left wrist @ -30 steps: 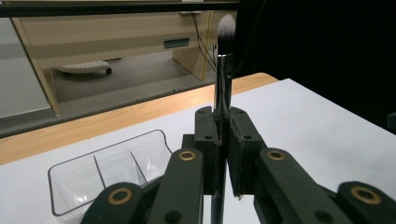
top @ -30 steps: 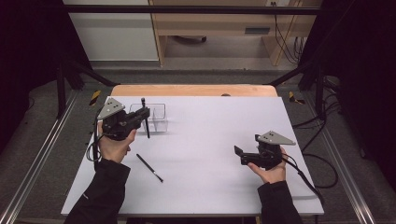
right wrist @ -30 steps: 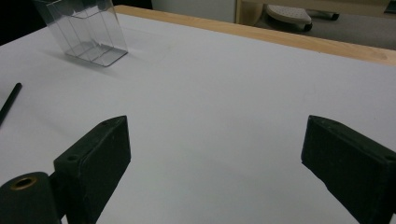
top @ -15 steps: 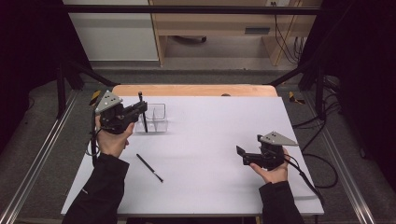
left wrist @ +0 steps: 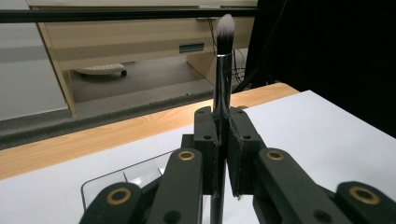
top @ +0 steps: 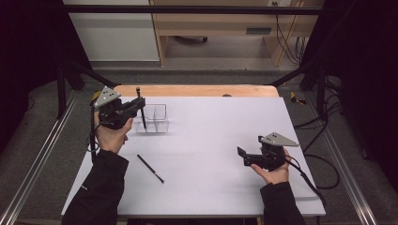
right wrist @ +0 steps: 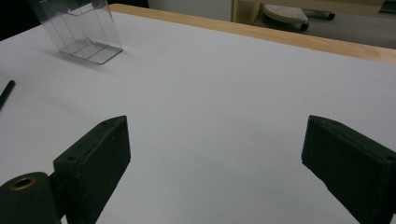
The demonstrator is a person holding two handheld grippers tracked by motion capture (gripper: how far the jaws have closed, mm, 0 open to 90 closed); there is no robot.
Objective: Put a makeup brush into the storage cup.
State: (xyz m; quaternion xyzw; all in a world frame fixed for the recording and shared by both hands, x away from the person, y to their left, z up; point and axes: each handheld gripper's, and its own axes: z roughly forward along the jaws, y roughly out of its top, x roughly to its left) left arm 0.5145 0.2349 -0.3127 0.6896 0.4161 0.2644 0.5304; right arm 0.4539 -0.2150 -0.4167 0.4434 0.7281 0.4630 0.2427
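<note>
My left gripper (top: 139, 107) is shut on a black-handled makeup brush (top: 141, 112) and holds it upright, just left of a clear divided container (top: 156, 120). Along the jaws, the brush (left wrist: 223, 70) rises between the pads with its white-tipped bristles on top, and the container (left wrist: 119, 179) lies below and behind the left gripper (left wrist: 222, 144). A second black brush (top: 150, 168) lies flat on the white table (top: 220, 117). My right gripper (top: 242, 157) rests low at the right, open, with nothing between its jaws (right wrist: 215, 158).
The right gripper view shows the container (right wrist: 79, 32) far off at the upper left and the end of the lying brush (right wrist: 5, 95) at the left edge. A wooden strip (top: 197, 90) borders the table's far edge. Metal rails run along both sides.
My left gripper has lifted the upright brush and shifted it slightly left and farther back, beside the container. The right gripper has hardly moved.
</note>
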